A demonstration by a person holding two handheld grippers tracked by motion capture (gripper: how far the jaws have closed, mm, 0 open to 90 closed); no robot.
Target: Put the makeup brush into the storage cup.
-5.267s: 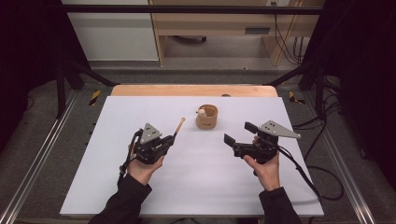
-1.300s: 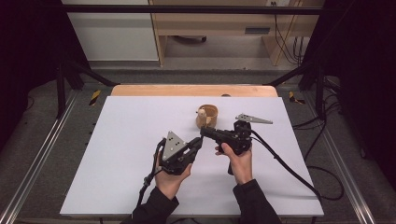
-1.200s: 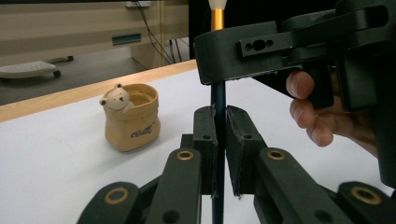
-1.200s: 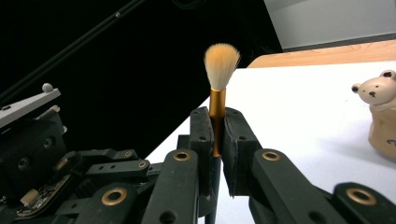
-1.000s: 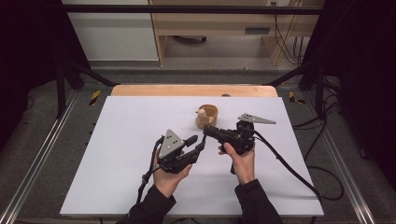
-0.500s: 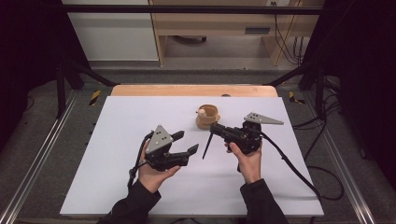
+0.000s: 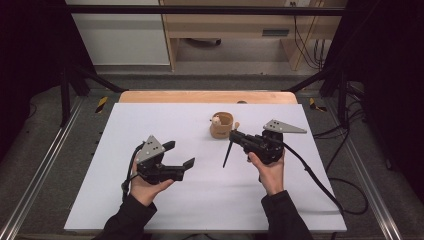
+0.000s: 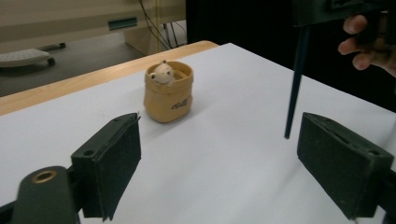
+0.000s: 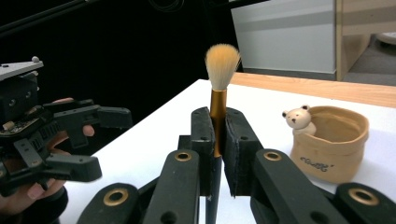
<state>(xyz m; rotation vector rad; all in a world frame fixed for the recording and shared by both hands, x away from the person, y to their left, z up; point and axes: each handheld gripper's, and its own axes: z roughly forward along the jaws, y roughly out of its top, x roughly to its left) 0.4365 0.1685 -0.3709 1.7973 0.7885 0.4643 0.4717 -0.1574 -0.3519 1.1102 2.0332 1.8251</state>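
Note:
My right gripper (image 7: 236,136) is shut on a brush (image 7: 227,154) at its gold ferrule (image 9: 217,109). The tan bristles (image 9: 221,65) stand above the jaws, and the dark handle (image 8: 294,88) hangs down-left toward the table. A tan pot-shaped holder (image 7: 221,126) with a small bear figure (image 9: 297,119) stands just behind it. My left gripper (image 7: 181,154) hovers left of the brush; its jaws have just been opening and stand wide with nothing between them (image 8: 229,158). The handle tip lies beyond its right jaw.
The white tabletop (image 7: 150,115) has a wooden strip (image 7: 200,96) along its far edge. A cable (image 7: 320,182) trails from the right gripper off the table's right side. Metal rails (image 7: 45,165) run along both sides. A wooden bench (image 7: 235,25) stands behind.
The left gripper let go of the brush handle, opened its jaws and drew away to the left. The right gripper kept the brush, and the handle now hangs free.

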